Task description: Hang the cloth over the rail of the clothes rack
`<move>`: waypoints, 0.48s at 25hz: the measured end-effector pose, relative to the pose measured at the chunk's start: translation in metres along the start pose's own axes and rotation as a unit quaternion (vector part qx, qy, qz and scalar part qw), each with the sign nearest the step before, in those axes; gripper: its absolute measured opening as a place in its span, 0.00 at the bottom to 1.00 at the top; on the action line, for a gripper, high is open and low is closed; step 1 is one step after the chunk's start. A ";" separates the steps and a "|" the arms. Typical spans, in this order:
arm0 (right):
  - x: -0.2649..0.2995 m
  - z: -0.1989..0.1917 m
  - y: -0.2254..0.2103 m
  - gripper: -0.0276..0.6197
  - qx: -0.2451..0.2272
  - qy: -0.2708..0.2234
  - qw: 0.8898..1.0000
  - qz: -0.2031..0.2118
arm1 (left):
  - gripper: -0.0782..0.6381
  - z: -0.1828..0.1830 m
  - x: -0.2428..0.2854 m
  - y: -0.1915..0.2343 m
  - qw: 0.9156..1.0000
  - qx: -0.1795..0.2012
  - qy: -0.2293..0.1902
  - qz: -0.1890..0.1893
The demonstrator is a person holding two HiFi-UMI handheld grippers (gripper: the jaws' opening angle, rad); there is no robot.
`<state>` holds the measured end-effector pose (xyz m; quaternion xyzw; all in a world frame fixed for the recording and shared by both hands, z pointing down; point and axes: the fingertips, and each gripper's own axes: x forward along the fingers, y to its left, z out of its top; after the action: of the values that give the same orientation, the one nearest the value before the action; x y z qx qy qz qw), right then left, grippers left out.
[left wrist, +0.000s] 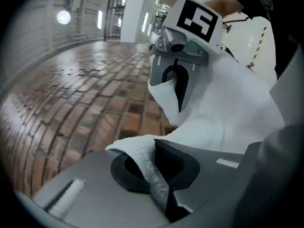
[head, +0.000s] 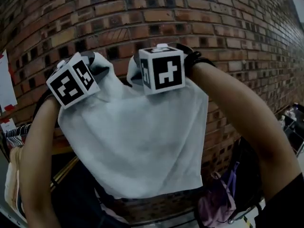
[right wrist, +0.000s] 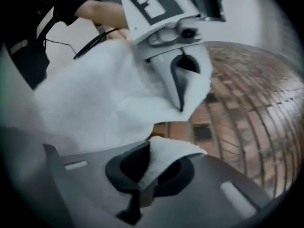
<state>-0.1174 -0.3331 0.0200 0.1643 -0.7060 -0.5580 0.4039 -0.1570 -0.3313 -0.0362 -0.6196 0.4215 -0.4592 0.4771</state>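
A white cloth [head: 137, 141] hangs spread in front of a brick wall, held up by its two top corners. My left gripper [head: 100, 68] is shut on the top left corner, and the pinched terry edge [left wrist: 145, 163] shows between its jaws in the left gripper view. My right gripper [head: 136, 73] is shut on the other top corner [right wrist: 164, 153]. The two grippers face each other close together, so each view shows the other one: the right gripper [left wrist: 179, 101] and the left gripper [right wrist: 179, 101]. A thin brownish bar [head: 64, 170] slants below the cloth; I cannot tell if it is the rail.
The brick wall [head: 228, 27] stands close behind the cloth. A rack with hangers and hung clothes [head: 14, 141] is at the left edge. A purple bag [head: 218, 203] lies low on the right. The person's bare arms [head: 242, 113] frame the cloth.
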 end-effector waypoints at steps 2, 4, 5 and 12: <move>0.024 -0.001 0.022 0.06 -0.004 0.016 0.998 0.066 | 0.13 -0.015 0.026 -0.044 0.993 0.034 0.051 -0.104; 0.032 -0.002 0.033 0.06 0.021 0.009 0.993 0.113 | 0.13 -0.029 0.041 -0.091 0.972 0.024 0.078 -0.222; 0.035 -0.005 0.040 0.06 0.040 0.007 0.990 0.138 | 0.13 -0.034 0.043 -0.113 0.956 -0.006 0.081 -0.280; 0.054 -0.041 0.084 0.08 0.155 0.035 0.957 0.244 | 0.30 -0.064 0.037 -0.160 0.897 -0.159 0.127 -0.393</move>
<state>-0.1018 -0.3695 0.1201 0.0671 -0.7879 -0.3200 0.5218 -0.1978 -0.3502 0.1340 -0.7387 0.2684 -0.6108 0.0958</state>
